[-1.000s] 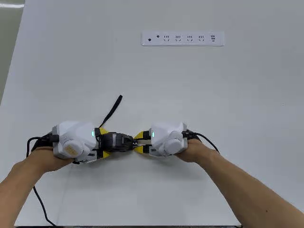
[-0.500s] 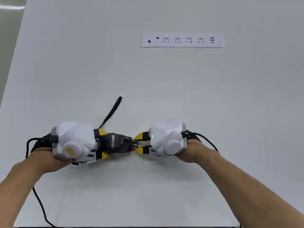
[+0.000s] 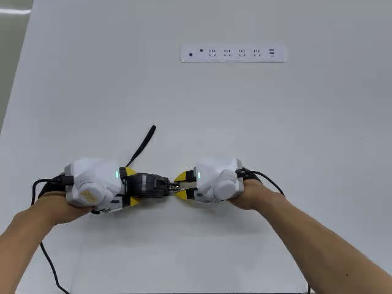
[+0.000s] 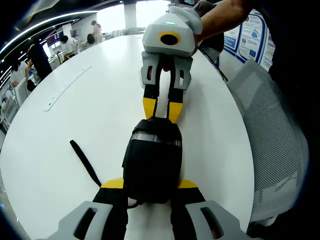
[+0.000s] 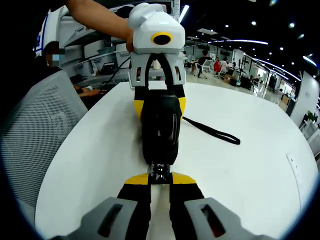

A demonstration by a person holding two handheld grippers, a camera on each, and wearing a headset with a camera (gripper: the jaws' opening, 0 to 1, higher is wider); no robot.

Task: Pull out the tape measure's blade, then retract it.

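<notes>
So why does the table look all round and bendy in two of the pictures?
Left gripper view: the fisheye lens bends the table into a curve. Right gripper view: same bending, with bright ceiling lights. Head view: straight edges, even light.

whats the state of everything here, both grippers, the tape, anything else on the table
tape measure: case clamped between the left gripper's jaws
blade: only a short stub out of the case
left gripper: shut on the tape measure
right gripper: shut on the blade's tip
wrist strap: slack, lying flat on the table
power strip: nothing plugged into its sockets
</notes>
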